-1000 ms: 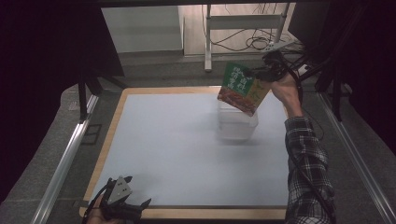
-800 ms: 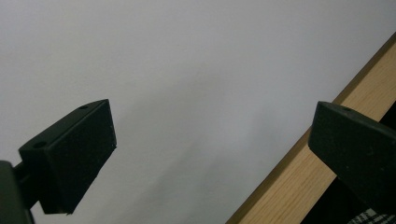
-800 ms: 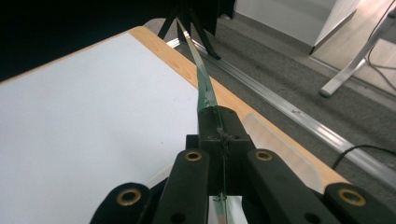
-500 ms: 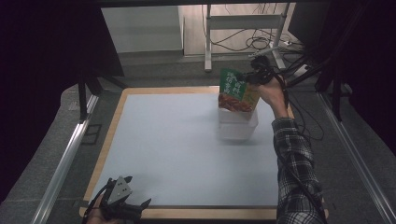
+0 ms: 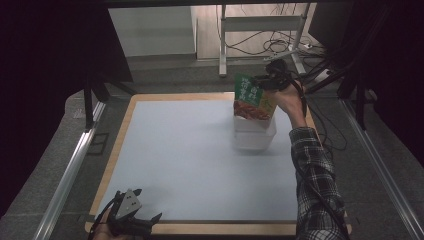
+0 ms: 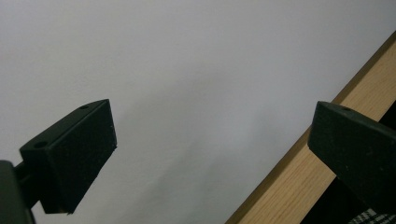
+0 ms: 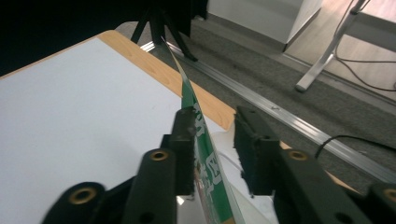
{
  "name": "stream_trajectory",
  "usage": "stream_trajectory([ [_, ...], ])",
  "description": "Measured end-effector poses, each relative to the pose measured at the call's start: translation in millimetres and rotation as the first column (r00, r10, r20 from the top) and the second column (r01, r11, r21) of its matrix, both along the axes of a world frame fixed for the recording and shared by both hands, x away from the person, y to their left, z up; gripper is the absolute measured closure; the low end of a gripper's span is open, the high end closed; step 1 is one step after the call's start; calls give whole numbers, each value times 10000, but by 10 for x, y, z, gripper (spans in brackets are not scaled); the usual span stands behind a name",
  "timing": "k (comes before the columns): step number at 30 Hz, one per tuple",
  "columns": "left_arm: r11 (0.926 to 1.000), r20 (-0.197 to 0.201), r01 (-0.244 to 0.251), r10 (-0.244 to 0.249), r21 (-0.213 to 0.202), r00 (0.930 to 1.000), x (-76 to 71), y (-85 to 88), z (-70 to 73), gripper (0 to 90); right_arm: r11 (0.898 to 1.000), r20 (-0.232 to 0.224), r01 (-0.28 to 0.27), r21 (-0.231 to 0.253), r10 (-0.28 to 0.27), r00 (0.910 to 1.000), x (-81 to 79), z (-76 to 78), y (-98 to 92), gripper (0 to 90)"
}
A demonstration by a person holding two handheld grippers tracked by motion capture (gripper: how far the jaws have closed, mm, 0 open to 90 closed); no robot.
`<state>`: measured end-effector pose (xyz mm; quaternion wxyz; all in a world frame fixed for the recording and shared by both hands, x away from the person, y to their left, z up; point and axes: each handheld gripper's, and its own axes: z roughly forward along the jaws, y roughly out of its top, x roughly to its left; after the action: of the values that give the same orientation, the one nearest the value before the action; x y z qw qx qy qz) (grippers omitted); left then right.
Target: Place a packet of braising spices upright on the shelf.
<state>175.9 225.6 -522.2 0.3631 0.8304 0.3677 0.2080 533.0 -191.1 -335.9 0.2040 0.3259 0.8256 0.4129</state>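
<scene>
Upright green pouch (image 5: 252,97), long axis vertical, in clear box (image 5: 254,133)

Right gripper (image 5: 265,82) brought lower and leftward over the clear container (image 5: 254,132), green pouch (image 5: 252,97) turned from tilted to near upright with its lower end set into the container, jaws just opened, pouch between them, one pad apart from it.
</scene>
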Motion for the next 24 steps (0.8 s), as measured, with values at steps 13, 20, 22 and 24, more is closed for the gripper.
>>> stream_trajectory([
  [13,9998,-60,-97,96,-144,9999,8,13,1,10,9998,238,151,87,-153,9996,-74,77,-60,345],
  [20,9996,-79,-150,148,-250,9999,8,24,3,7,9989,321,264,379,-276,9991,-124,138,-113,254],
  [22,9996,-74,-145,144,-246,9999,8,28,4,6,9987,333,302,412,-316,9989,-142,151,-125,242],
  [24,9995,-68,-161,160,-288,9998,7,30,5,3,9987,328,226,453,-241,9992,-160,160,-138,238],
])
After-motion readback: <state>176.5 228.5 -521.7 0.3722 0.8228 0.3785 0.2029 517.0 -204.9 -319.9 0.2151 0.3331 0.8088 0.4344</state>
